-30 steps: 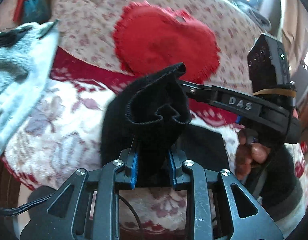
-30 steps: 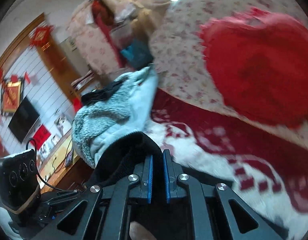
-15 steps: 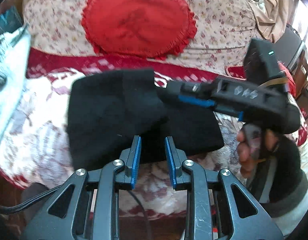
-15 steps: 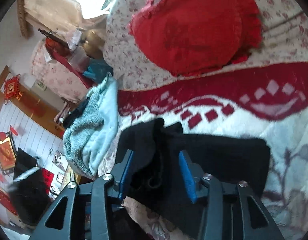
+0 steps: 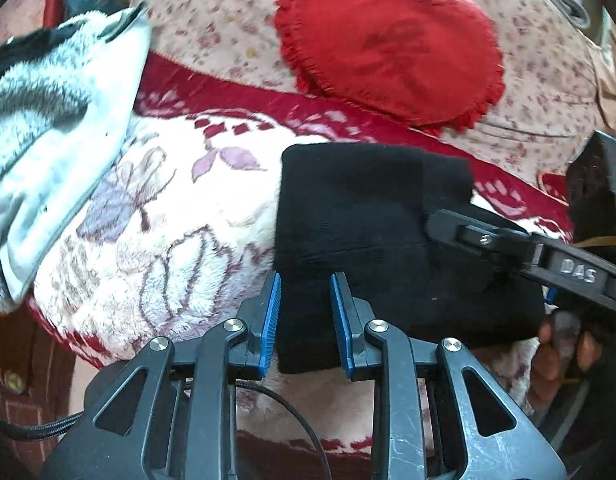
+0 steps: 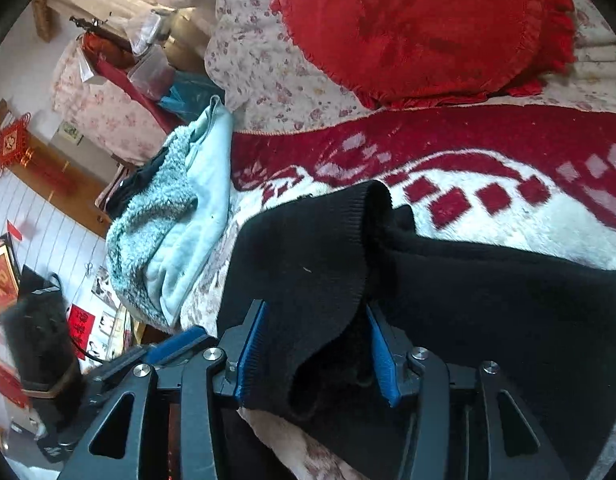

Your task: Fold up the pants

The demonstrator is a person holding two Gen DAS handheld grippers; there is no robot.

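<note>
The black pants (image 5: 371, 216) lie folded into a thick rectangle on the red and white floral blanket (image 5: 180, 208). My left gripper (image 5: 306, 280) is open, its blue pads either side of the near edge of the fold. My right gripper (image 6: 315, 312) is open too, with the ribbed cuff end of the pants (image 6: 308, 264) lying loose between its blue pads. In the left wrist view the right gripper (image 5: 447, 224) rests over the right part of the fold, held by a hand (image 5: 555, 344).
A red heart-shaped cushion (image 5: 391, 40) leans on a floral pillow (image 5: 216, 20) behind the pants. A pale blue fleece garment (image 5: 56, 128) is piled at the left edge of the bed. Furniture and red wall decorations (image 6: 16, 148) stand beyond it.
Both grippers held the pants up a second ago. The pants have come down onto the blanket as a flat fold and both grippers have opened and let go.
</note>
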